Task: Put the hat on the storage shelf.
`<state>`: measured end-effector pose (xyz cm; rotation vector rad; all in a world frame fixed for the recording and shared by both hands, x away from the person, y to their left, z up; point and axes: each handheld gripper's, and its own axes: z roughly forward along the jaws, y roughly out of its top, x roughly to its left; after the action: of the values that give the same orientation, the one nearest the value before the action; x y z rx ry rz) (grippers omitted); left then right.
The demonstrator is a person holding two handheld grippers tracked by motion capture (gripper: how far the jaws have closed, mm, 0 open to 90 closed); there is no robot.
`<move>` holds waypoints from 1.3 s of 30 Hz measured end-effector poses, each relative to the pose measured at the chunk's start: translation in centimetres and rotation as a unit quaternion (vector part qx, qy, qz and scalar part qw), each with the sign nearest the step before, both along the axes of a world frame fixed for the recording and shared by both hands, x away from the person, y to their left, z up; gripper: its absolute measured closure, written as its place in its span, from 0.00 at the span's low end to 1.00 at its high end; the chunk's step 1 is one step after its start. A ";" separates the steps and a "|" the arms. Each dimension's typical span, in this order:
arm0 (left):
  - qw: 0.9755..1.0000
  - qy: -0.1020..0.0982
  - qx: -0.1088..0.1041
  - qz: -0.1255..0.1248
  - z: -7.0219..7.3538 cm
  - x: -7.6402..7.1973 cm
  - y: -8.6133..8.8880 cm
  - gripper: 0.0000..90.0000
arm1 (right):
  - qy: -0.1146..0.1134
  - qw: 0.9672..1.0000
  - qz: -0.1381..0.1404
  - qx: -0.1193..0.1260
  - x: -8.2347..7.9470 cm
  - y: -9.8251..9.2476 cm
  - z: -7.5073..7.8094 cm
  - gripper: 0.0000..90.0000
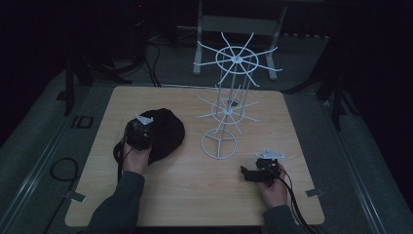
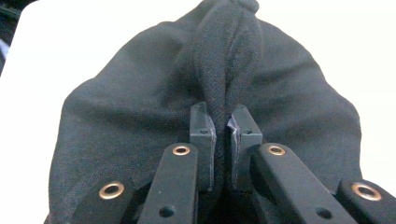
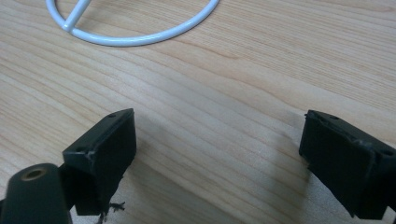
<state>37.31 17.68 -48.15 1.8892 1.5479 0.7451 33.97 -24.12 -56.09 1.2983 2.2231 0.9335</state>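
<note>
A: Left gripper [image 1: 140, 130] is over the near-left part of the table [image 1: 185, 195], right on top of the black cloth [image 1: 168, 131]. What are its fingers [image 2: 201, 135] doing?

B: Clamped tight. In the left gripper view a ridge of the cloth [image 2: 140, 107] runs up from between the two pads, pinched there, with only that thin fold keeping them apart. The fabric fans out to both sides and bunches into a knot at the top of the view.

A: So it's a proper grip, not just a touch?

B: A proper grip. Both pads press on the fold.

A: And the cloth itself?

B: In the high view it's a dark rounded heap on the left half of the table, left of the white wire rack [image 1: 229, 97]. The heap sits near the rack's ring base [image 1: 219, 145] but apart from it.

A: Now the right gripper [image 1: 253, 174].

B: Low over the near-right part of the table, held in the right hand [image 1: 273, 187], pointing left toward the ring base. In the right gripper view its fingers [image 3: 107, 149] stand spread wide, with bare wood grain between them. Nothing held, nothing touched by the pads.

A: How close to the rack?

B: The white ring [image 3: 135, 32] curves across the top of that view, ahead of the fingers and clear of them.
</note>
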 end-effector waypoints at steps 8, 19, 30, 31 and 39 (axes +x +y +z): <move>0.999 -0.013 -0.031 -0.020 1.4 -0.2 1.0 0.93 | -0.001 1.000 0.001 -0.001 0.0 0.0 0.0 0.12; 0.996 -0.033 -0.082 -0.033 3.8 -0.7 2.3 0.93 | 0.000 1.000 0.000 0.000 0.0 0.0 0.0 0.12; 0.993 -0.059 -0.090 -0.047 6.1 -1.1 2.7 0.93 | 0.000 1.000 0.000 0.000 0.0 0.0 0.0 0.12; 0.993 -0.062 -0.092 -0.049 6.3 -1.1 2.8 0.93 | 0.000 1.000 0.000 0.000 0.0 0.0 0.0 0.12; 0.989 -0.082 -0.107 -0.066 7.7 -1.4 3.2 0.93 | -0.001 1.000 0.000 0.000 0.0 0.0 0.0 0.12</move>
<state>35.94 20.89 -40.43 1.7080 1.3308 0.6314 33.98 -24.12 -56.09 1.2978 2.2216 0.9339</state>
